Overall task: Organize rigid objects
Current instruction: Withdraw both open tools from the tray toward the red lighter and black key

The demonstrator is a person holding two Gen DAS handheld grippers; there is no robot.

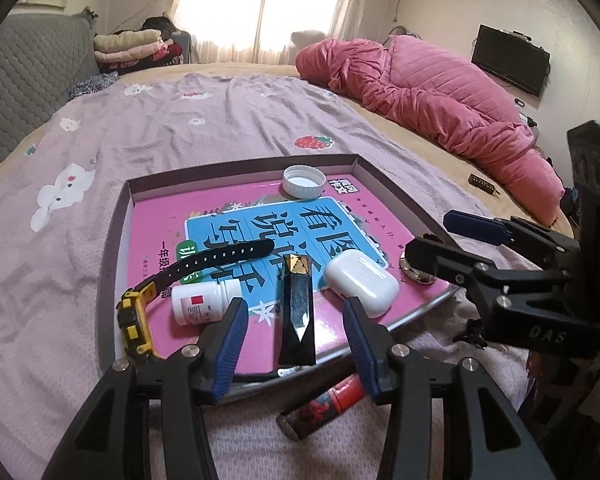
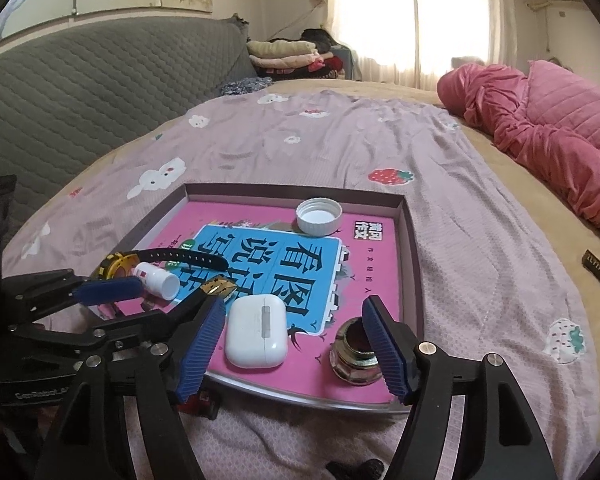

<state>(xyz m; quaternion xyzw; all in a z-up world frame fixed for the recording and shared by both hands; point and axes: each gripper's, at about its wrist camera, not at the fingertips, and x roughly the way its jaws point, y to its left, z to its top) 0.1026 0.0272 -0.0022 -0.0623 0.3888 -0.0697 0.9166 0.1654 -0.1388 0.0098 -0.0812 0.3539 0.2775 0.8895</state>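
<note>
Red tube, left wrist view only

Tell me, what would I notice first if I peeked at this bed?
A shallow box on the lilac bedsheet, lined with a bright pink and blue book cover. On it lie a white earbud case, a yellow watch and a white bottle cap. A rumpled pink quilt sits behind.
</note>
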